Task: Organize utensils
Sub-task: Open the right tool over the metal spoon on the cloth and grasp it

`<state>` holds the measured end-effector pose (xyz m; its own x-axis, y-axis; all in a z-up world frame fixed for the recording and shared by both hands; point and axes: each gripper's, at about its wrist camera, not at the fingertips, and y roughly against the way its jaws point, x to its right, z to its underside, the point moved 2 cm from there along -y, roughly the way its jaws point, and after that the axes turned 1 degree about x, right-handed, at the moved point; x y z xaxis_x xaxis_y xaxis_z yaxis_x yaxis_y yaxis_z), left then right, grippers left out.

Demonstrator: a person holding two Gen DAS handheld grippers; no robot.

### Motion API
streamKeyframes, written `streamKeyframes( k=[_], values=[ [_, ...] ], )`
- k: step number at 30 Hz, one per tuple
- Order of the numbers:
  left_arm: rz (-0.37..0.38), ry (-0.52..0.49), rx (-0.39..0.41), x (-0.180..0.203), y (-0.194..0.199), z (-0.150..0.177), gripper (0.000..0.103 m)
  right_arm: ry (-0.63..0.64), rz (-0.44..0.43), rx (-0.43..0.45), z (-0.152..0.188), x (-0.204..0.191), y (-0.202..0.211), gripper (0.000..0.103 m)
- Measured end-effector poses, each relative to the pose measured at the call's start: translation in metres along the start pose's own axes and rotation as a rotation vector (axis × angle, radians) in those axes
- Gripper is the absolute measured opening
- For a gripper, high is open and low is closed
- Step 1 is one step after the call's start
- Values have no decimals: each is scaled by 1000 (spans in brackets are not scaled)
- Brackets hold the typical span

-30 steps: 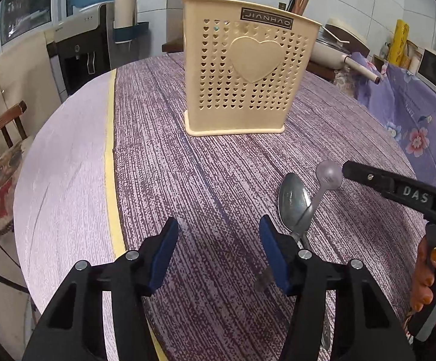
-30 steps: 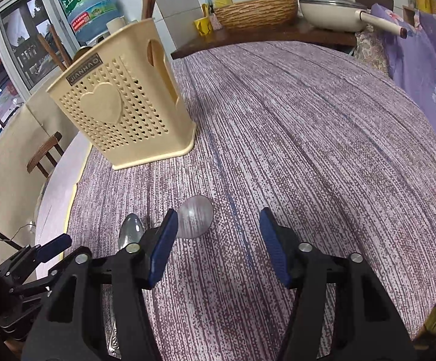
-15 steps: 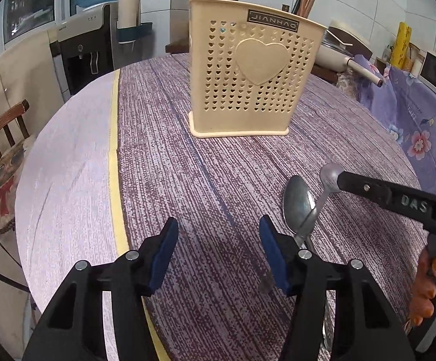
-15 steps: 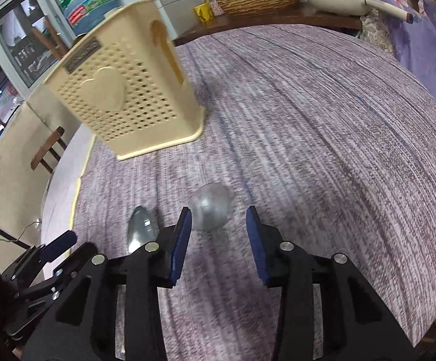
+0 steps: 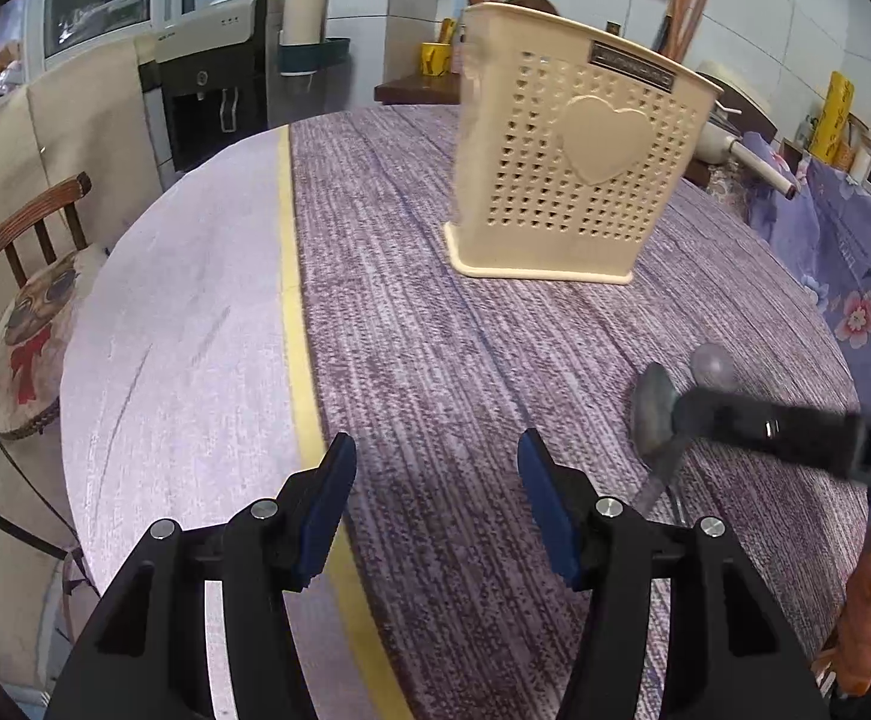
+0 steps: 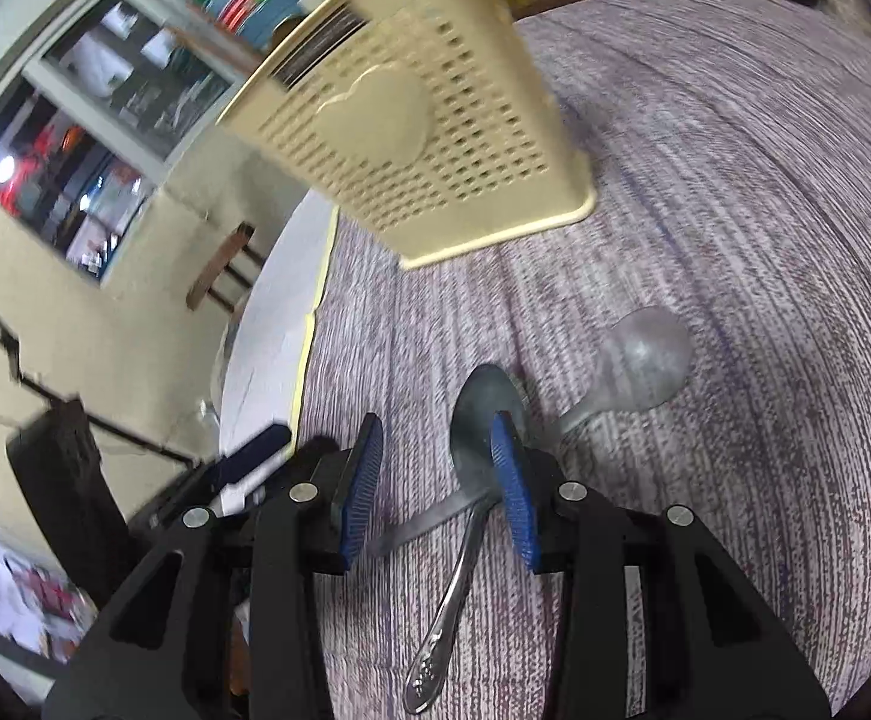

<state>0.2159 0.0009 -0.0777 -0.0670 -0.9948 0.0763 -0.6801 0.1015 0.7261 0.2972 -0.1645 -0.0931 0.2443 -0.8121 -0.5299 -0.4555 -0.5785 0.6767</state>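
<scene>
Two metal spoons lie crossed on the purple tabletop, near the cream utensil holder (upright, behind them). The right gripper hangs over the spoons, fingers apart and empty; the left gripper stands wider, empty

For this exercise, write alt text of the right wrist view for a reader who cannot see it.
The right gripper, jaws apart and gripping nothing, hangs over two crossed metal spoons: an oval spoon and a round spoon. They lie on a purple striped tablecloth. Beyond stands a cream perforated utensil holder with a raised heart.
</scene>
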Motion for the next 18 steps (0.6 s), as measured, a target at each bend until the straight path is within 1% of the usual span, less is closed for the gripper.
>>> streamKeyframes(
  k=[2, 5, 7, 10, 11, 12, 15, 18],
  values=[
    [-8, 15, 9, -7, 2, -2, 56, 54, 7, -13, 4, -12, -2, 39],
    [-26, 37, 25, -17, 7, -5, 56, 119, -49, -58, 13, -30, -10, 39],
    [-46, 60, 33, -28, 10, -6, 56, 186, -46, -91, 19, -42, -19, 39],
    [-79, 99, 36, -44, 14, -7, 56, 200, -41, -143, 25, -45, -32, 39],
    [-83, 108, 37, -48, 14, -7, 56, 201, -29, -160, 29, -45, -34, 39],
    [-86, 114, 38, -50, 15, -7, 56, 217, -20, -155, 30, -45, -32, 40],
    [-91, 121, 38, -53, 16, -7, 56, 254, 65, -164, 36, -41, -18, 42],
    [-75, 115, 36, -48, 14, -7, 56, 244, 105, -167, 40, -22, 0, 42]
  ],
)
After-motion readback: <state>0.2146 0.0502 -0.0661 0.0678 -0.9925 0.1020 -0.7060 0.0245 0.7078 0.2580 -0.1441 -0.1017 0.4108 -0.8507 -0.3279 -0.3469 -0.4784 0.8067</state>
